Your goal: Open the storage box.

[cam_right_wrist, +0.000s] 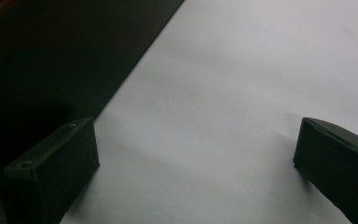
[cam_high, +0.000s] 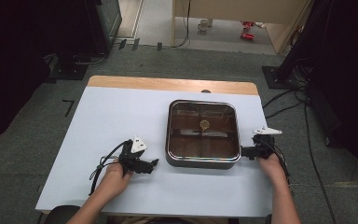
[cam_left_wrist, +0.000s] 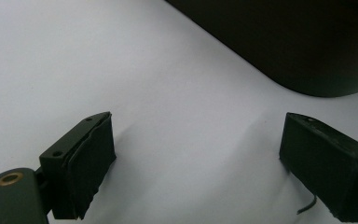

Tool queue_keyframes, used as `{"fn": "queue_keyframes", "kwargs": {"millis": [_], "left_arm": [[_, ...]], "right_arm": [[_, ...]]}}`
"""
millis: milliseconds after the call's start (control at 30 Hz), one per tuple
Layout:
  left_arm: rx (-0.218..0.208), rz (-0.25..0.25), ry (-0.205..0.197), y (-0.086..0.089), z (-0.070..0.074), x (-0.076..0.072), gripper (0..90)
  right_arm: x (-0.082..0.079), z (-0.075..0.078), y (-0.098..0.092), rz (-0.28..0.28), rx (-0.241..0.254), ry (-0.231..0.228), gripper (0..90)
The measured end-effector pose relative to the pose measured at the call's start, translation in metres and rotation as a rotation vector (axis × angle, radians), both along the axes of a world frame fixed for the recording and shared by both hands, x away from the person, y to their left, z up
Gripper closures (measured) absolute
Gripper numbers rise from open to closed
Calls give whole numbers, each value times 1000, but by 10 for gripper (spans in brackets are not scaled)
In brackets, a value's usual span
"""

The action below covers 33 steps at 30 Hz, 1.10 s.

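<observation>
A square dark pot (cam_high: 203,133) with a shiny rim and a glass lid sits on the white table cover (cam_high: 121,121), right of the middle. A small brass knob (cam_high: 204,124) tops the lid. My left gripper (cam_high: 154,163) rests on the cover just left of the pot's near corner, jaws wide open and nothing between them; the pot's dark wall (cam_left_wrist: 298,42) shows ahead. My right gripper (cam_high: 243,151) lies at the pot's right side, also open and empty, with the pot wall (cam_right_wrist: 51,60) close beside its left jaw.
Past the cover, the wooden table edge (cam_high: 168,84) runs along the far side. Black stands and cables (cam_high: 298,88) crowd the floor to the right, dark equipment (cam_high: 74,56) to the left.
</observation>
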<state>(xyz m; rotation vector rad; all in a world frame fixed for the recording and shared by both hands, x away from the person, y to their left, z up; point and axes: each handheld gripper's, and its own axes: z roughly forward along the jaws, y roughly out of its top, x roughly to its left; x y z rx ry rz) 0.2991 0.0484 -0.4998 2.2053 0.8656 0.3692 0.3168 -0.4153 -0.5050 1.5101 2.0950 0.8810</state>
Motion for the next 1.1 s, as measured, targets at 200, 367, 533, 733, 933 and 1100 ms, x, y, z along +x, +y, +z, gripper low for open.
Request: {"fn": "queue_keyframes", "kwargs": {"millis": [200,367,533,733,933,1100], "left_arm": [[0,0,-2,0,0,0,101],[0,0,-1,0,0,0,101],[2,-1,-1,-1,0,0,97],[10,4,9,-2,2,1,102],[22,-16,23,0,4,0,138],[35,-19,30,0,6,0,138]], "right_arm": [[0,0,0,0,0,0,0],[0,0,0,0,-1,0,0],[0,0,0,0,-1,0,0],[0,0,0,0,-1,-1,0],[0,0,0,0,-1,0,0],[0,0,0,-1,0,0,0]]}}
